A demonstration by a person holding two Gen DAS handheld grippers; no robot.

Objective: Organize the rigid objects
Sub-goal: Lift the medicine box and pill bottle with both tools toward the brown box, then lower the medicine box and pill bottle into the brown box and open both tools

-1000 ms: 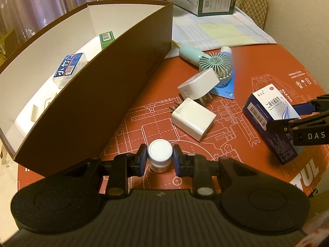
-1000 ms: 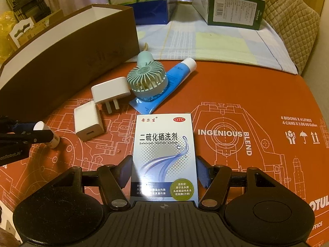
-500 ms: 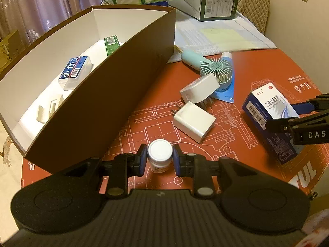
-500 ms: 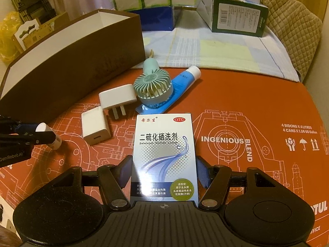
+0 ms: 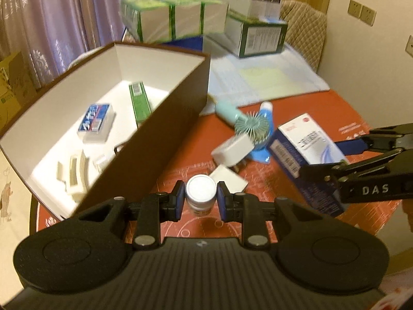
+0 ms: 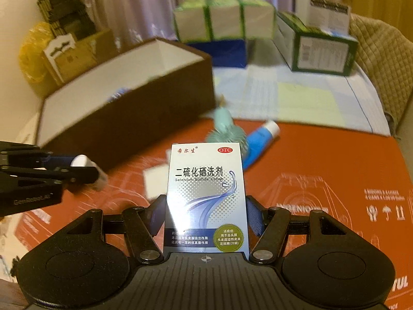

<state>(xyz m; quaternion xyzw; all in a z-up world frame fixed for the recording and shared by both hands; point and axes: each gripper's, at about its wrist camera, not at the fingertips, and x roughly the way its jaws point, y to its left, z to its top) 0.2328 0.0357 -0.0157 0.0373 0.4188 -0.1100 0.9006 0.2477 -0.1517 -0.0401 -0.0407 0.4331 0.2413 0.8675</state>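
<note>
My left gripper (image 5: 201, 197) is shut on a small white-capped bottle (image 5: 201, 191), held clear of the orange table (image 5: 309, 108). Just to its left stands the long brown box (image 5: 165, 134) with a white inside, holding a blue-labelled case (image 5: 95, 122), a green box (image 5: 139, 102) and small white pieces. My right gripper (image 6: 206, 217) is shut on a blue-and-white lotion box (image 6: 206, 191), also lifted above the table. In the left wrist view that box (image 5: 307, 149) and the right gripper's fingers (image 5: 361, 170) hang at the right. The right wrist view shows the bottle (image 6: 82, 161) at the left.
On the table lie a mint hand fan (image 5: 247, 124), a blue tube (image 6: 260, 139), and two white chargers (image 5: 233, 151) (image 5: 227, 178). Behind are stacked green-and-white cartons (image 6: 224, 20), a dark green carton (image 6: 322, 46), a light cloth (image 6: 296, 95) and a padded chair (image 6: 382, 59).
Both grippers have risen with their loads: the bottle and the lotion box have come up off the table, and more of the brown box's inside shows in the left wrist view.
</note>
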